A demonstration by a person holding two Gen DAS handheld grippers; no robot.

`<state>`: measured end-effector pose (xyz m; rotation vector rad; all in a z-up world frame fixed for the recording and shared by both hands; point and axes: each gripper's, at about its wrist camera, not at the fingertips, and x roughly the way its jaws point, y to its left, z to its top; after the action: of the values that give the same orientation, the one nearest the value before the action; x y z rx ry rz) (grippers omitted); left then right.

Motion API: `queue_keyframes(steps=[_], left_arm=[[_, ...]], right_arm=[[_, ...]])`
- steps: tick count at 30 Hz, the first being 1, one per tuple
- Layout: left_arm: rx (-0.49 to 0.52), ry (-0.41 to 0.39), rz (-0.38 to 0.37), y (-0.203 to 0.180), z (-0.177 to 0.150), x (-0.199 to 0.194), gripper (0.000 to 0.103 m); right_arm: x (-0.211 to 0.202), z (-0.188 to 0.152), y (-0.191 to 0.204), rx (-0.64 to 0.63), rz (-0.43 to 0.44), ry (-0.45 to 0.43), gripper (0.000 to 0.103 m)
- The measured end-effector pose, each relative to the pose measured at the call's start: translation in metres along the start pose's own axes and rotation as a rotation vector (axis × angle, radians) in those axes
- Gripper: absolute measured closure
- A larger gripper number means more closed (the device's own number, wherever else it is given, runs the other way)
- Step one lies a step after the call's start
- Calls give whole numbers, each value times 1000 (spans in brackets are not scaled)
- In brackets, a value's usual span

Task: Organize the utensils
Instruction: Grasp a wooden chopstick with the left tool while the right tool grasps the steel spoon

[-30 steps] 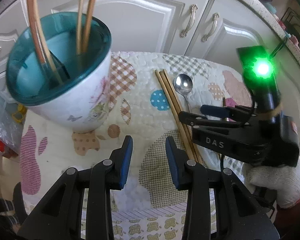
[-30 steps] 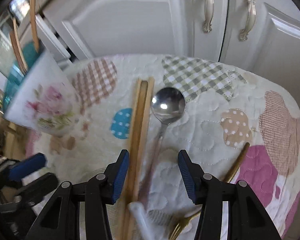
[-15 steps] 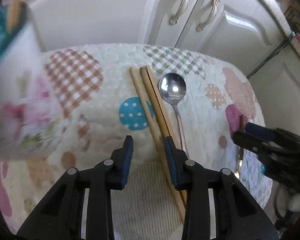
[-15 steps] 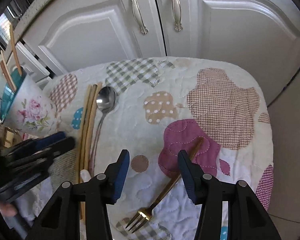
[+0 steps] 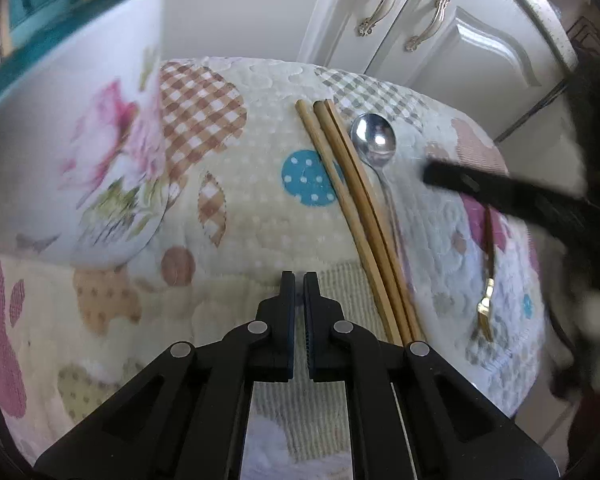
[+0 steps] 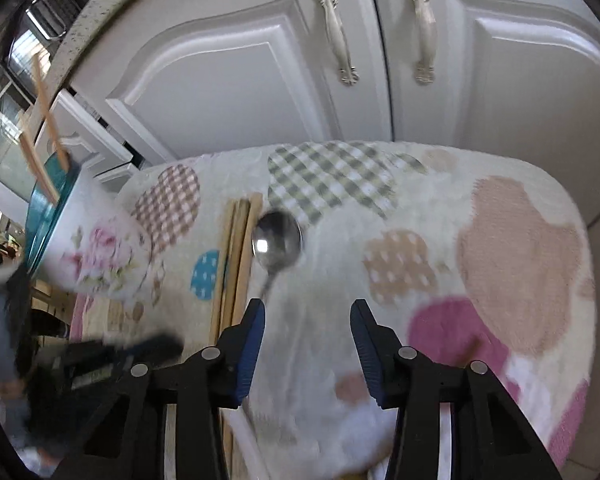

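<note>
hovering over the quilted desk (image 5: 236, 184), the left tongs (image 5: 299, 280) in the left wrist view are pinched together on nothing, with the three wooden chopsticks (image 5: 352, 208) just to their right, the spoon (image 5: 374, 142) beside those, a gold fork (image 5: 485, 304) further right, and the floral cup (image 5: 80, 140) at left. in the right wrist view the right tongs (image 6: 308, 320) stand partly apart and are narrowing on nothing, the blurred spoon (image 6: 277, 240) just ahead, the chopsticks (image 6: 236, 248) left of it, the cup (image 6: 92, 248) holding more sticks.
</note>
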<state>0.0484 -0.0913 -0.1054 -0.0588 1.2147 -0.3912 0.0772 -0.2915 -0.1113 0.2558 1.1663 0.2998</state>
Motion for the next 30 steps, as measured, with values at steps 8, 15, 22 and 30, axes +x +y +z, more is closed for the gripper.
queue_keyframes(steps=[8,15,22,30], left_arm=[[-47,-18,-75,-12,16,-1,91],[-48,-7,-45,-25,36,18,89],[-78,10,-74,-18,35,22,89],[-55,10,-40,-20,31,16,89]], right_arm=[[42,37,16,-118,46,-8,90],[12,19,-8,-91,76,-3,100],[-14,-10,-48,-36,56,19,100],[-17,-14,-51,-21,53,11,100]])
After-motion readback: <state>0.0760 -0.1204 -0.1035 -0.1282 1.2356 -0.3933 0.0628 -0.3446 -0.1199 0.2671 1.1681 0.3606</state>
